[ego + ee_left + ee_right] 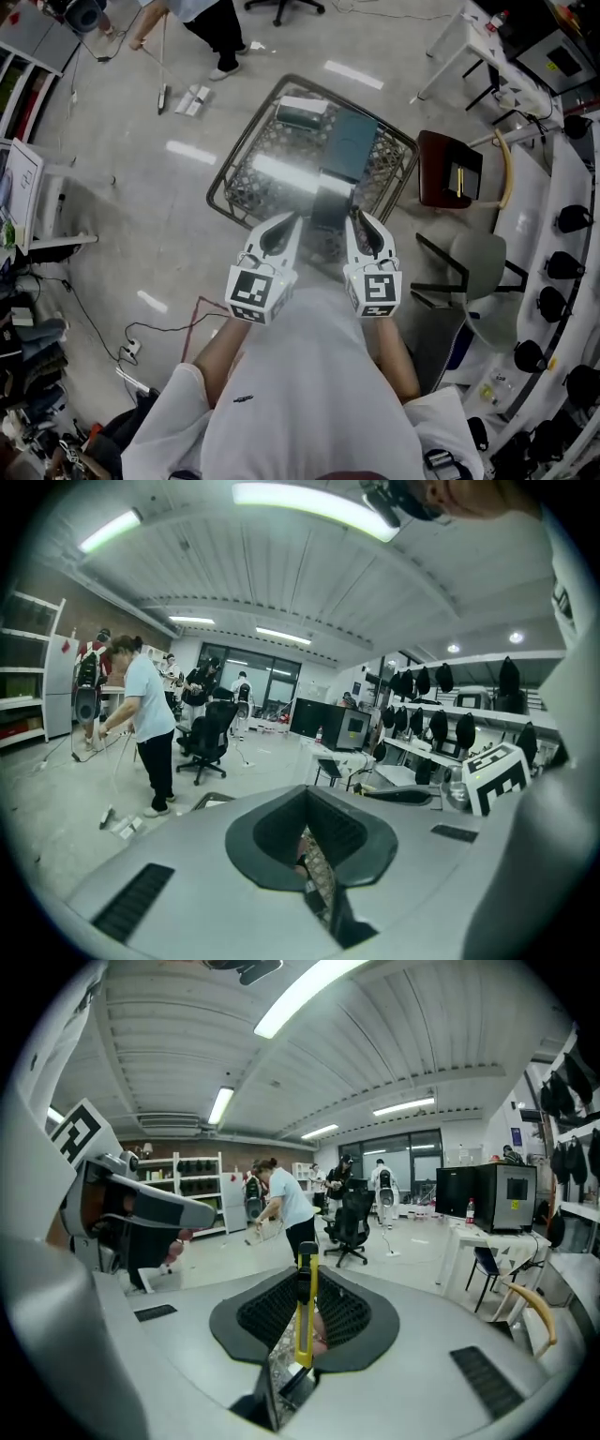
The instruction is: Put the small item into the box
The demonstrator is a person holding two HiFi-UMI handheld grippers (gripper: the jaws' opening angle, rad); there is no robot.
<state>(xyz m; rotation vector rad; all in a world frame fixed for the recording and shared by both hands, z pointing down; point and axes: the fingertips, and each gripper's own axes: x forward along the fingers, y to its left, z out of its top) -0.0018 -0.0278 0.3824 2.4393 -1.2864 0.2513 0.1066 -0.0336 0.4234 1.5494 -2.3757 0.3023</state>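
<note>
Right gripper (303, 1277): pinches a slim yellow item (304, 1321), upright between its pads (it looks like a utility knife, though I can't be sure).
Left gripper (314, 850): jaws pressed together with nothing between them, level with the right one and near the person's chest.
Box (349, 145): dark teal, on the wire-mesh surface (267, 141), far of both grippers; I cannot tell whether it is open.
Step in hand: likely carrying the item out to the box, not yet over it.
Doing it well: hold a firm pinch, travel far and down until the item is inside the box walls, then release low (mesh would let a slim thing slip through).
Spare gripper: could steady the box.
</note>
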